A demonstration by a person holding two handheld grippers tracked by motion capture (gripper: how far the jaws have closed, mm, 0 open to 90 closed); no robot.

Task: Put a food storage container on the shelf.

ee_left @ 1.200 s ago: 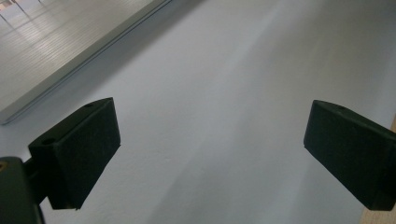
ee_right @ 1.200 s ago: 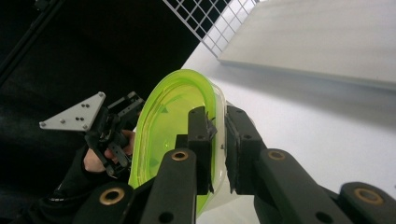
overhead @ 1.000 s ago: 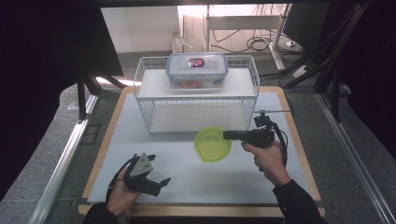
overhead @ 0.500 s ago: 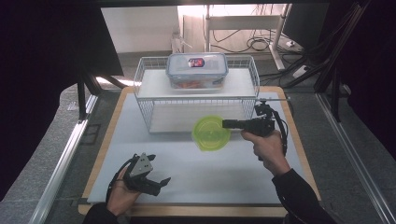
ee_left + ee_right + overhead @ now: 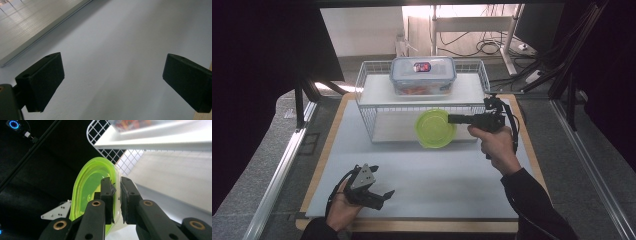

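A lime-green round bowl (image 5: 435,128) hangs in the air in front of the white wire rack (image 5: 368,120), tilted so its inside faces the camera. My right gripper (image 5: 451,119) is shut on its rim from the right; in the right gripper view the two pads pinch the green bowl (image 5: 90,187) wall between them at my right gripper (image 5: 116,195). My left gripper (image 5: 384,196) rests low at the front left of the table, held in a hand. Its jaws stand wide apart over the bare white mat, with nothing between them at my left gripper (image 5: 112,77).
A clear lidded food box (image 5: 423,74) sits on the rack's white top shelf (image 5: 377,95). The rack's lower level is open behind the bowl. The white mat (image 5: 442,170) lies on a wooden-edged table; dark frame posts (image 5: 562,75) and cables stand at the right.
My right gripper has lifted the green bowl off the mat and carried it up and toward the rack, tilting it. The left gripper has stayed where it was.
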